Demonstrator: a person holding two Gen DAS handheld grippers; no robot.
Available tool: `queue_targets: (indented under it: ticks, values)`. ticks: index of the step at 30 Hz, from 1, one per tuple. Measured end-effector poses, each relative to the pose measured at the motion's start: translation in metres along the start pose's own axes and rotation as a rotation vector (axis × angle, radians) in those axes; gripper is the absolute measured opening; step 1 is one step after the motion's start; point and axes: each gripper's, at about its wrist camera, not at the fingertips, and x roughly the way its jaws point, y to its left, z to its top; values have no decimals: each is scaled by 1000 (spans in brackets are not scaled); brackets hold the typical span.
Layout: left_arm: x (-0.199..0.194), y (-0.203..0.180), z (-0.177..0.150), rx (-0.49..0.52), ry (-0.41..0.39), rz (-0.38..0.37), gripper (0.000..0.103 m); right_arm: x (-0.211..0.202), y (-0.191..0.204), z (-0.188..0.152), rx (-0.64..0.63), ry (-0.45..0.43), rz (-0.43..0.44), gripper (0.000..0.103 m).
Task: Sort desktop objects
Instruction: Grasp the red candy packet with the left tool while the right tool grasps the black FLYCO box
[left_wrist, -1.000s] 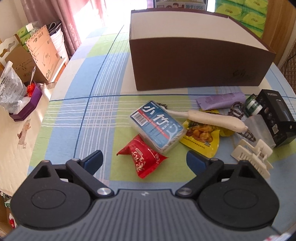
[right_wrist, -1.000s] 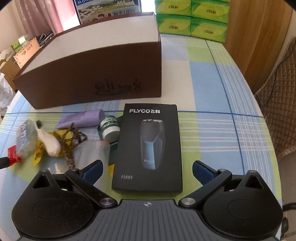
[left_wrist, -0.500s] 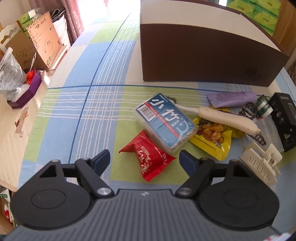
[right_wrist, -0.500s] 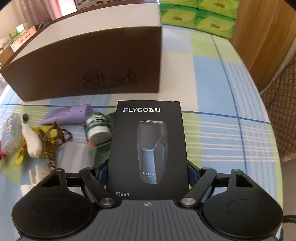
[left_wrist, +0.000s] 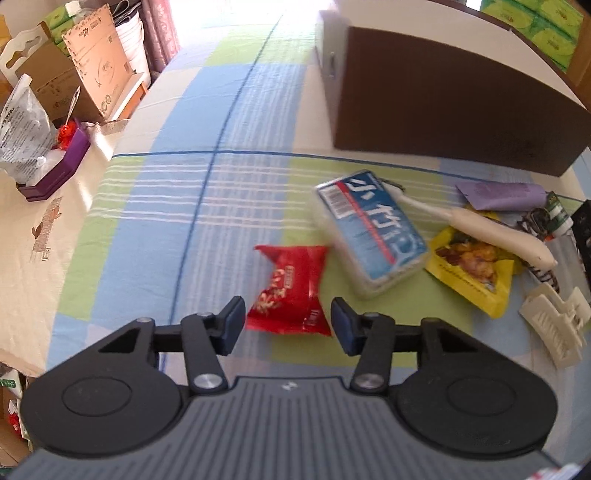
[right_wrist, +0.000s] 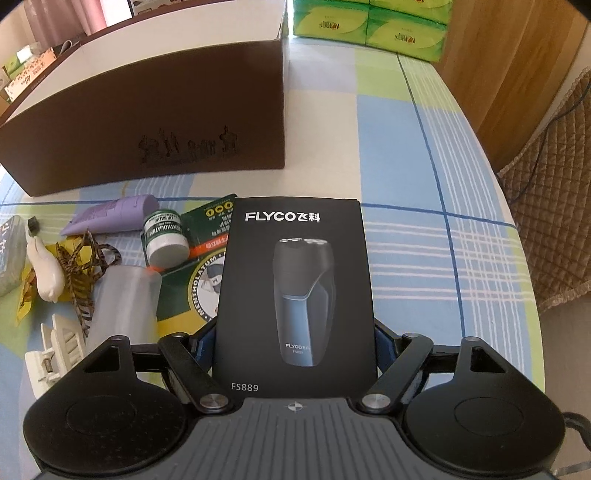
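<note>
In the left wrist view a red snack packet (left_wrist: 291, 280) lies on the checked tablecloth. My left gripper (left_wrist: 288, 319) straddles its near end with the jaws closing; a thin gap still shows at each pad. A blue-labelled floss box (left_wrist: 369, 229), a white brush (left_wrist: 495, 236), a yellow pouch (left_wrist: 472, 266) and a purple tube (left_wrist: 498, 194) lie to the right. My right gripper (right_wrist: 295, 343) is shut on a black shaver box (right_wrist: 295, 280), pads pressed on its two long sides. A brown box (right_wrist: 147, 122) stands behind.
Left of the shaver box lie a green-white jar (right_wrist: 164, 236), a translucent cup (right_wrist: 122, 302), a patterned cord (right_wrist: 81, 273) and a white hair clip (right_wrist: 51, 350). Green tissue packs (right_wrist: 369, 26) sit at the back. A quilted chair (right_wrist: 554, 184) stands past the table's right edge.
My left gripper came down and forward over the red packet while its jaws narrowed around it. The right jaws closed onto the shaver box and have held there since.
</note>
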Motion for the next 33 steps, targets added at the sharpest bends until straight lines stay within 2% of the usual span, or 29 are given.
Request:
queue_targets:
  ticks: [3,9,10,12,16,22,33]
  values:
    - [-1,2,4,29,-22,-2,46,0,2,1,-3,6,-11,76]
    - [9,-16,11,175,-36,13,46,1,6,4,-13,3,-29,77]
    - [12,-18,11,180,-32,10,42,1,6,4,-15,2,-31,77]
    - [16,-18,10,172,-33,-2,35,2,7,6,-22,-3,-36,77]
    - [17,-13,9,143,-47,-10,27,5,8,12,-25,-14,-41,79]
    - [13,-10,6,152,-46,-13,24,12,10,13,-50,-8,-48,78]
    - [-15,-3,3,122,-89,-38,23,-12,4,3,-2,-9,-17,76]
